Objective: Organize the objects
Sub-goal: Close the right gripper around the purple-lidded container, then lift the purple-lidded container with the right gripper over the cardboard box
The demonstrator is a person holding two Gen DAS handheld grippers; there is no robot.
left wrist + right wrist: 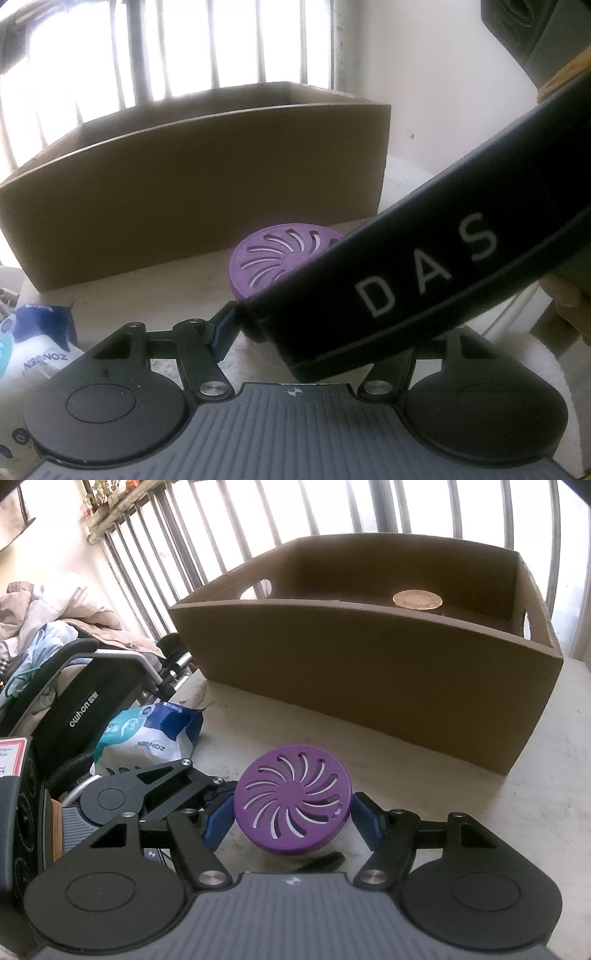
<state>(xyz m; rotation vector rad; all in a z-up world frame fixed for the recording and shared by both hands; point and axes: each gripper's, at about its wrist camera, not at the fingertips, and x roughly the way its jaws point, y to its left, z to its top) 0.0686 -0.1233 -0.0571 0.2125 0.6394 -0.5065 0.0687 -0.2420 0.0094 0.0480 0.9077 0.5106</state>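
Sunlight through window bars backs the left wrist view, where the left gripper has its jaws closed on a purple vented canister just before a cardboard box; the right gripper's black body, lettered "DAS", crosses in front. In the right wrist view, the right gripper flanks the same canister on the pale surface, blue pads apparently touching its sides, though firm contact cannot be told. A round tin sits inside the box.

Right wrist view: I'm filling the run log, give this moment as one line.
right gripper | closed on purple-lidded container | resting on table | cardboard box behind
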